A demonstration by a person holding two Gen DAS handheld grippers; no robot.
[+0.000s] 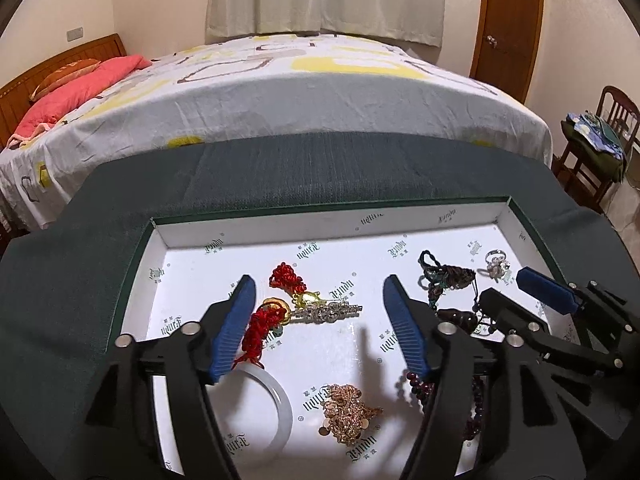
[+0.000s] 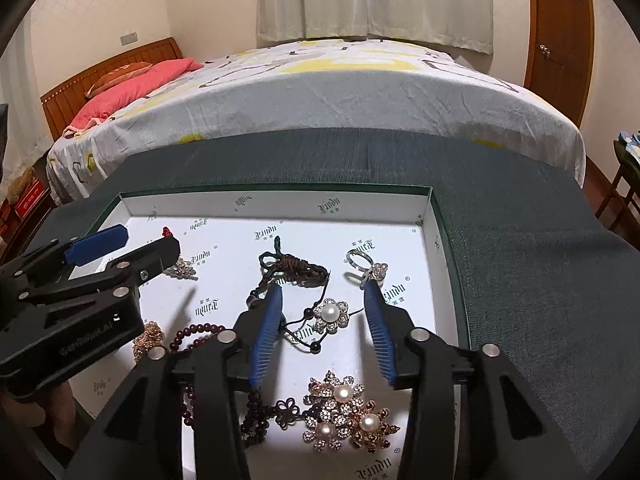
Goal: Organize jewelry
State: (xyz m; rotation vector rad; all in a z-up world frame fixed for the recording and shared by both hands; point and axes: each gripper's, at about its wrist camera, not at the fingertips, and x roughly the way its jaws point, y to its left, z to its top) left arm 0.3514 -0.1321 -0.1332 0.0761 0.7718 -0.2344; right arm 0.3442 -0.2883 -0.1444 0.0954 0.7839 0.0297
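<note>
The left gripper [image 1: 320, 292] hangs over the left half of the box tray [image 1: 320, 222], jaws spread wide and holding nothing. Between and just past its blue fingers lie a red knotted-cord charm [image 1: 286, 278] with a gold pendant, a rhinestone hair clip [image 1: 330, 312] and a second red cord [image 1: 256, 334]. Nearer the front edge sit a pale jade bangle [image 1: 280, 408] and a rose-gold sequin piece [image 1: 348, 414].

The right gripper [image 2: 324, 294] hovers over the right half, also wide open and empty. A pearl flower brooch [image 2: 331, 315] lies between its fingers, a dark knotted cord necklace [image 2: 296, 266] just beyond its left fingertip, and a silver ring [image 2: 362, 266] by its right fingertip, near the tray's far right corner. Toward the front edge are a cluster of pearl flower brooches [image 2: 344, 414] and dark red bead strands [image 2: 200, 332] running under the left finger.

By the look of it the sorting is barely under way: every piece already sits inside the tray, but they lie scattered and partly tangled, with no clear grouping by type. Separating the cords, beads and brooches appears to be what remains.
</note>
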